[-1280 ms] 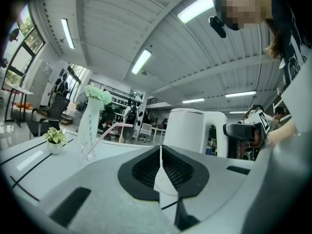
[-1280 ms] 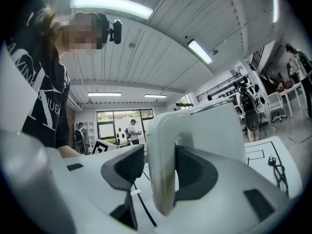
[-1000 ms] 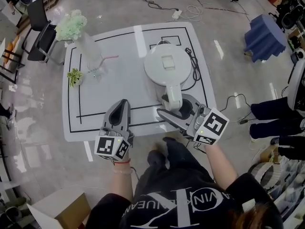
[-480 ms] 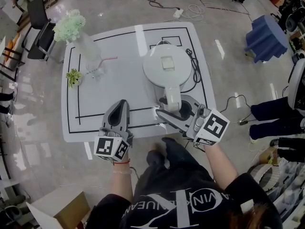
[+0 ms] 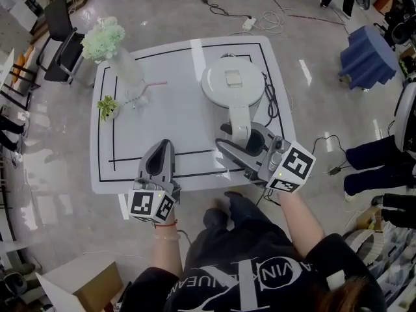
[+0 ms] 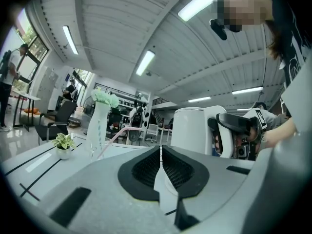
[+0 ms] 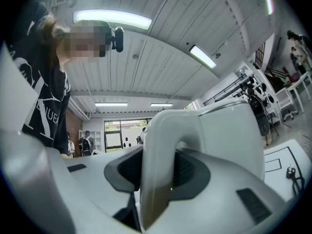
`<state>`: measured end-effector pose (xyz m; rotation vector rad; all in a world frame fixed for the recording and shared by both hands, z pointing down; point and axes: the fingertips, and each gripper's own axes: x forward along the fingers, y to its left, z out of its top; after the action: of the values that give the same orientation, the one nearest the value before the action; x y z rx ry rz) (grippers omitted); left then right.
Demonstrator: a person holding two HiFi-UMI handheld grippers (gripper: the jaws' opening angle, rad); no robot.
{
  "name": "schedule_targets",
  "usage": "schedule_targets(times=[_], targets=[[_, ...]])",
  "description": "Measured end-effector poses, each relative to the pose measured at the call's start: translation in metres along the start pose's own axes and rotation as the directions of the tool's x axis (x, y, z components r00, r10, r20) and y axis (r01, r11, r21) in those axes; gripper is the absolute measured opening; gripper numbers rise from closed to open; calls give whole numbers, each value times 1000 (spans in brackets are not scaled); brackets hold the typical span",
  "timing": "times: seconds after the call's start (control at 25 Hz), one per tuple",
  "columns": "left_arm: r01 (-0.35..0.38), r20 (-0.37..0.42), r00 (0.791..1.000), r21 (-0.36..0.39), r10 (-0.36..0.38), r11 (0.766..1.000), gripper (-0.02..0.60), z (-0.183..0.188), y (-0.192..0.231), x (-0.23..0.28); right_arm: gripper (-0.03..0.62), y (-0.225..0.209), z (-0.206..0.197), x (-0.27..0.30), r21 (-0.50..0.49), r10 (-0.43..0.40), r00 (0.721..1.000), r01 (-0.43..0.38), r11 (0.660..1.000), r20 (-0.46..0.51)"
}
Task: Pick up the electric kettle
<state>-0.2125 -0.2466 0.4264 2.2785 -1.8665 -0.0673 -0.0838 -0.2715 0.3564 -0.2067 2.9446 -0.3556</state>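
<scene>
Kettle (image 5: 233,86): white, lid closed, over right half of table (image 5: 182,119), toward far edge; handle (image 5: 240,123) points to near edge. Right gripper (image 5: 239,140): jaws clamped on handle, pads pressing both sides. Cord (image 5: 270,99) lies along right edge. Left gripper (image 5: 163,145): jaws closed together, nothing between, at near edge, apart from kettle. Vase (image 5: 123,67), small plant (image 5: 107,106), straw (image 5: 153,83) near far-left corner.

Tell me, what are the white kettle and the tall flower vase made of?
The kettle looks like smooth white plastic, slightly shiny: body and handle are one even, solid white with soft reflections. The vase looks like clear glass, or maybe clear plastic: the table shows faintly through it and light glints on it.
</scene>
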Motion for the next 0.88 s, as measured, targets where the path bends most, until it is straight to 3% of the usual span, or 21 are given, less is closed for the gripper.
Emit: schedule_targets(times=[0.88], targets=[[8,35,999,18,-8,1000,18,17,0,-6,120,-1,23,-5,-48,-51,998,53,997,35]])
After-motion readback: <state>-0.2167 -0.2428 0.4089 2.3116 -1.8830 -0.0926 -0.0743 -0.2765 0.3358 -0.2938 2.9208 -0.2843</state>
